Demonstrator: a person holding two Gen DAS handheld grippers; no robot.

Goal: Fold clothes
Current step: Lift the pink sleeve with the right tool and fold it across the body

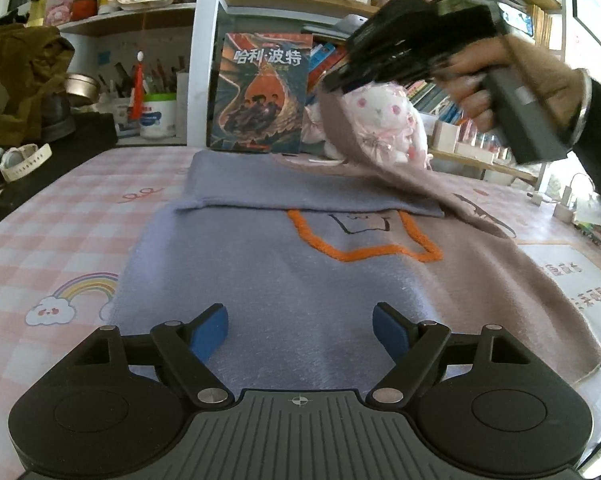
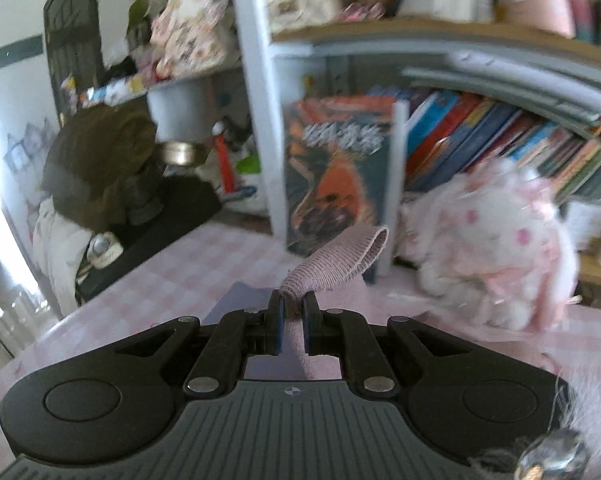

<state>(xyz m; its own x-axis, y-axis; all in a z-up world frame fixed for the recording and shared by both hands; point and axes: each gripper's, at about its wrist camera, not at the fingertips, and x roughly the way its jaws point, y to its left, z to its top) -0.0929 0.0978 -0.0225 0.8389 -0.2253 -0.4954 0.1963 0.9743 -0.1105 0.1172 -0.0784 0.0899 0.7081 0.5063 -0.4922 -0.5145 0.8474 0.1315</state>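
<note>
Folding midway: sweater [image 1: 284,280] lay on table [image 1: 60,240], left side folded; right claw [image 2: 292,312] clamped cuff [image 2: 340,256], sleeve raised at 2 o'clock; left claw [image 1: 300,332] apart, empty.

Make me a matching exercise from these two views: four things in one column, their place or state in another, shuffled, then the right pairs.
Things
1. left tongs
2. right tongs
3. book
4. plush rabbit

Place or state
A. standing upright against the shelf post
B. open over the sweater, nothing between them
C. shut on a ribbed cuff
D. sitting right of the book, by the bookshelf

Pairs: 1-B, 2-C, 3-A, 4-D
</note>
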